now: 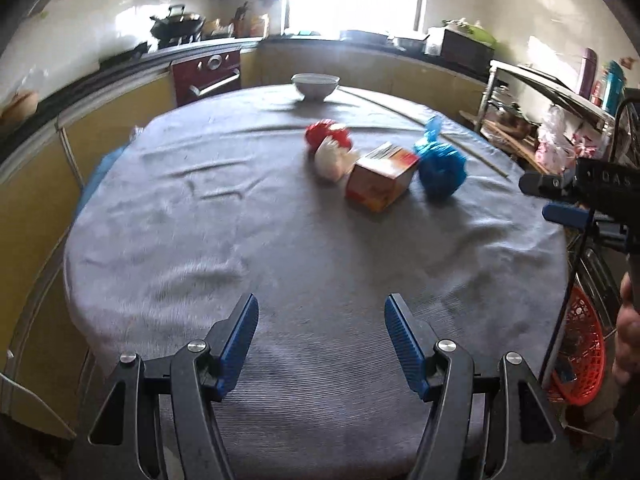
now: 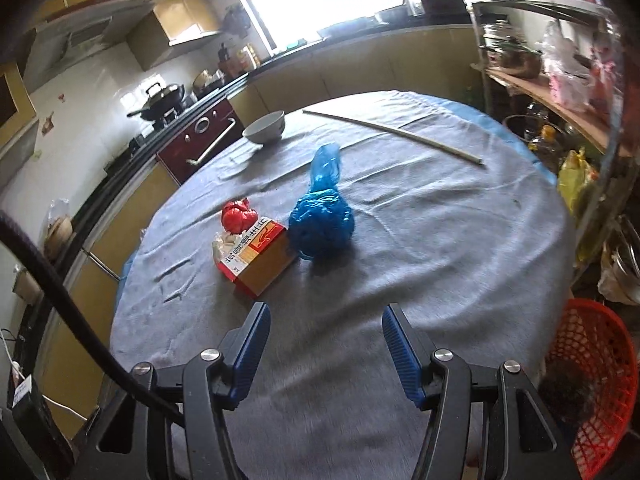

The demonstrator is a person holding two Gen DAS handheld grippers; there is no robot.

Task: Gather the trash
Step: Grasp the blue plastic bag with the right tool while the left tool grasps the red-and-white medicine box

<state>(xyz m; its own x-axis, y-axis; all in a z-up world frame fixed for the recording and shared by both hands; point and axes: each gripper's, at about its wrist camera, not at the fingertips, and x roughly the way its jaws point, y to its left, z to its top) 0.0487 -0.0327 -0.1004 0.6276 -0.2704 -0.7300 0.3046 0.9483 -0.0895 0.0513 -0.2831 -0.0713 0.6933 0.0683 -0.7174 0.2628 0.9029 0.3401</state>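
On the round table with a grey cloth (image 1: pixel 240 240) (image 2: pixel 440 240) lie a tied blue plastic bag (image 1: pixel 440 166) (image 2: pixel 322 222), an orange and white carton (image 1: pixel 382 176) (image 2: pixel 256 258), a red bag (image 1: pixel 326 134) (image 2: pixel 239 216) and a white crumpled bag (image 1: pixel 332 160) (image 2: pixel 221 245), clustered together. My left gripper (image 1: pixel 322 344) is open and empty over the near table edge, well short of the trash. My right gripper (image 2: pixel 326 346) is open and empty, nearer the carton and blue bag; it shows at the right edge of the left wrist view (image 1: pixel 556 196).
A white bowl (image 1: pixel 315 86) (image 2: pixel 265 126) stands at the far side of the table, and a long thin stick (image 2: pixel 392 132) lies behind the trash. A red mesh basket (image 2: pixel 596 380) (image 1: pixel 580 352) sits on the floor at the right. Kitchen counters, a stove and a shelf rack ring the table.
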